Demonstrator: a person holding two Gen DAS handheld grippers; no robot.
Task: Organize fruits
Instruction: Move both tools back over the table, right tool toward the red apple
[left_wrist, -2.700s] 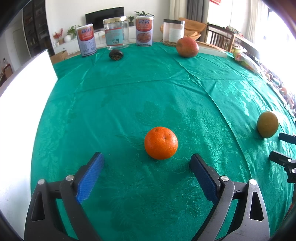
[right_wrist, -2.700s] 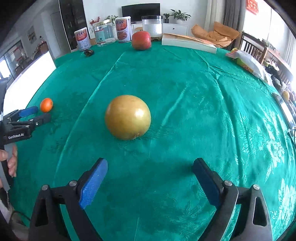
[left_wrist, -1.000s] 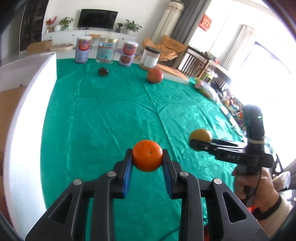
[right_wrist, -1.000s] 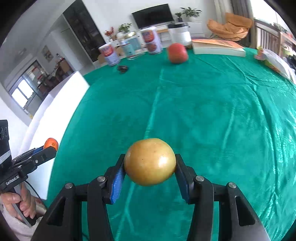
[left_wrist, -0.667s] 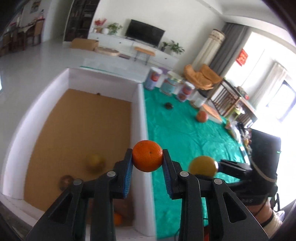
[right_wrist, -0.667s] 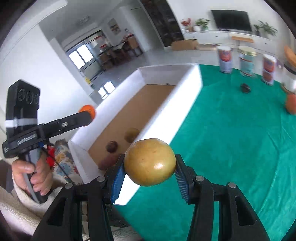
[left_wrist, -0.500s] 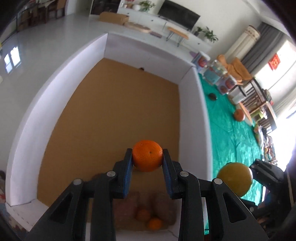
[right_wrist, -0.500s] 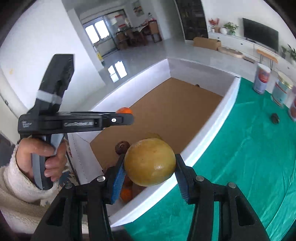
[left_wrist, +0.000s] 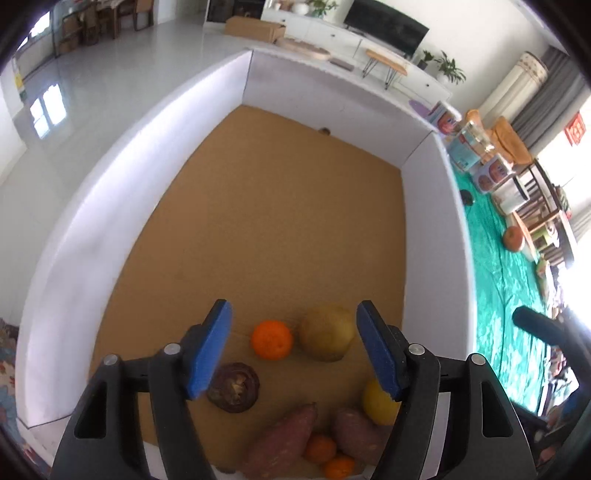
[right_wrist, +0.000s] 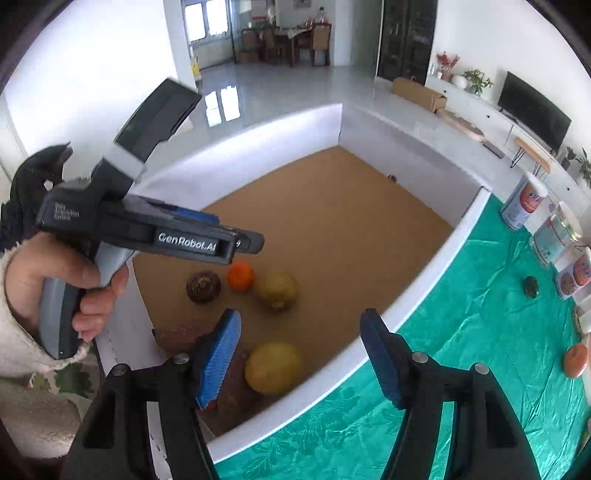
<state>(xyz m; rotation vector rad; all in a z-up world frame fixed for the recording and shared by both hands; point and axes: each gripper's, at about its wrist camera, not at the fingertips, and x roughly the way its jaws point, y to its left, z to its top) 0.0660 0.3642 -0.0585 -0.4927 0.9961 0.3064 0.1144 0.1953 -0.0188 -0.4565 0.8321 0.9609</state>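
My left gripper (left_wrist: 293, 321) hovers over the white-walled box (left_wrist: 432, 236), its jaws opening with nothing pressed between them. The orange (left_wrist: 272, 339) lies below on the brown box floor beside a yellow-brown fruit (left_wrist: 327, 336). My right gripper (right_wrist: 300, 325) hangs over the box's near corner, its jaws also opening and holding nothing. The yellow fruit (right_wrist: 274, 367) rests on the floor beneath it, against a sweet potato. In the right wrist view the left gripper (right_wrist: 255, 242) is seen from the side, above the orange (right_wrist: 240, 275).
A dark round fruit (left_wrist: 232, 387), two sweet potatoes (left_wrist: 284, 439) and small oranges (left_wrist: 319, 448) crowd the box's near end. Right of the box, the green-clothed table (right_wrist: 480, 332) carries a red fruit (right_wrist: 576, 360), cans (right_wrist: 524, 201) and a dark lump (right_wrist: 530, 286). A person's hand (right_wrist: 66, 288) grips the left handle.
Both grippers carried their fruit from the table to above the box. Since half a second ago both have opened; the orange and the yellow fruit now lie on the box floor.
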